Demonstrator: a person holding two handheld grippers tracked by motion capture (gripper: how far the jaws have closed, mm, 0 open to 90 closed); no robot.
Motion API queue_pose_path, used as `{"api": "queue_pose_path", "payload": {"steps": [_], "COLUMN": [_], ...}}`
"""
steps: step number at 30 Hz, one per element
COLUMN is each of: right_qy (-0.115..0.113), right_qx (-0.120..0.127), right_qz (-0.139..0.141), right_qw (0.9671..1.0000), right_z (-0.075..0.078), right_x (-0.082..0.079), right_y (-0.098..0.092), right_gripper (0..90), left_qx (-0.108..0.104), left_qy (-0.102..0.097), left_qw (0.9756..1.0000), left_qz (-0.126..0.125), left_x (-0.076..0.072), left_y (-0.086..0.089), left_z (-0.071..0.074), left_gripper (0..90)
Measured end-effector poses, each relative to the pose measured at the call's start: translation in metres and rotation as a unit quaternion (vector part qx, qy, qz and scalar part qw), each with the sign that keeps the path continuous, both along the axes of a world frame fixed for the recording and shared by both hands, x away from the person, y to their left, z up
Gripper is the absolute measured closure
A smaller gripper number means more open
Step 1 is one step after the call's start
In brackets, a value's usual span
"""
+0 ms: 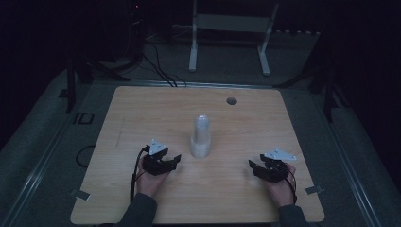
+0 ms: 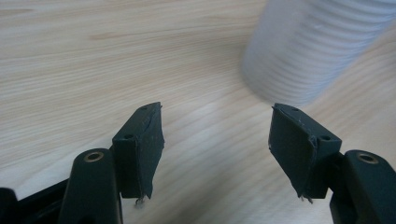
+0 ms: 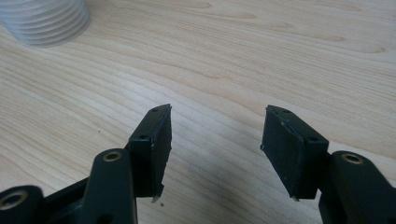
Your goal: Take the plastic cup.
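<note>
1. Standing upright mid-table (image 1: 142,109), the ribbed white cup stack (image 1: 201,137) tapers upward.
2. At its 8 o'clock, the left gripper (image 1: 171,161) gapes empty; at 4 o'clock, the right gripper (image 1: 254,166) likewise.
3. Ribs (image 2: 317,51) appear in the left gripper view.

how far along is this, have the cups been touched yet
Nothing looks done: the stack of cups stands whole mid-table. Nothing is in hand; the left gripper and right gripper rest beside it, jaws apart and empty. Reaching and gripping the stack is all still left.
</note>
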State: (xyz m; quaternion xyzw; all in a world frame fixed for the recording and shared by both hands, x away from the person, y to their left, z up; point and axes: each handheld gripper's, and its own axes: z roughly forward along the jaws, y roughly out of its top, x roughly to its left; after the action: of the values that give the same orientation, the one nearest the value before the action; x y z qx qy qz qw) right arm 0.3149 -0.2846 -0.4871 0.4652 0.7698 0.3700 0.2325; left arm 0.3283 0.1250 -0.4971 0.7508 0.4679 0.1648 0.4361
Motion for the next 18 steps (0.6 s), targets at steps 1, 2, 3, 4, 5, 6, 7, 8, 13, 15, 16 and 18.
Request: {"api": "queue_pose_path", "payload": {"steps": [1,2,3,4,5,6,7,8,13,15,16,18], "right_qy": [0.001,0.003,0.003,0.002,0.0,0.0,0.0,-0.001,-0.003,-0.005,-0.008,-0.013], "right_qx": [-0.001,-0.003,-0.003,-0.004,-0.003,-0.003,-0.003,-0.003,-0.003,-0.005,-0.009,-0.019], "right_qz": [0.0,0.001,0.002,0.003,0.005,0.005,0.005,0.006,0.01,0.01,0.011,0.014], "right_qw": [1.0,1.0,1.0,1.0,1.0,1.0,1.0,1.0,0.9999,0.9999,0.9999,0.9996], "right_z": [-0.0006,-0.0017,-0.0018,-0.0015,-0.0012,-0.0012,-0.0012,-0.001,-0.0002,0.0011,0.0023,0.0051], "right_x": [0.0001,0.0003,0.0,-0.0004,-0.0008,-0.0008,-0.0008,-0.0012,-0.0033,-0.005,-0.0062,-0.008], "right_y": [0.0003,0.0006,0.0011,0.0016,0.0021,0.0021,0.0021,0.0024,0.0042,0.0051,0.0059,0.0082], "right_gripper": [42.2,42.0,41.9,41.9,41.8,41.8,41.8,41.8,41.8,41.8,41.7,41.5], "left_qx": [0.002,-0.001,-0.002,-0.002,-0.001,0.002,0.002,0.0,-0.004,-0.003,-0.003,-0.005], "left_qy": [-0.002,-0.001,-0.004,-0.004,-0.009,-0.014,-0.014,-0.02,-0.03,-0.028,-0.028,-0.026], "left_qw": [1.0,1.0,0.9999,0.9999,0.9999,0.9998,0.9998,0.9996,0.9993,0.9994,0.9994,0.9993], "left_qz": [-0.002,-0.005,-0.012,-0.012,-0.012,-0.013,-0.013,-0.018,-0.022,-0.022,-0.022,-0.025], "left_x": [-0.0004,-0.0007,-0.0018,-0.0018,-0.0029,-0.0041,-0.0041,-0.006,-0.0079,-0.008,-0.008,-0.0087], "left_y": [-0.0005,-0.0005,-0.0005,-0.0005,-0.001,-0.0013,-0.0013,-0.0017,-0.0022,-0.0028,-0.0028,-0.0036], "left_z": [0.0003,0.0005,0.0013,0.0013,0.0018,0.0026,0.0026,0.003,0.004,0.0041,0.0041,0.0054], "left_gripper": [35.2,36.5,37.1,37.5,38.0,38.0,38.7,38.7,41.2,40.2,39.7,39.6]}}
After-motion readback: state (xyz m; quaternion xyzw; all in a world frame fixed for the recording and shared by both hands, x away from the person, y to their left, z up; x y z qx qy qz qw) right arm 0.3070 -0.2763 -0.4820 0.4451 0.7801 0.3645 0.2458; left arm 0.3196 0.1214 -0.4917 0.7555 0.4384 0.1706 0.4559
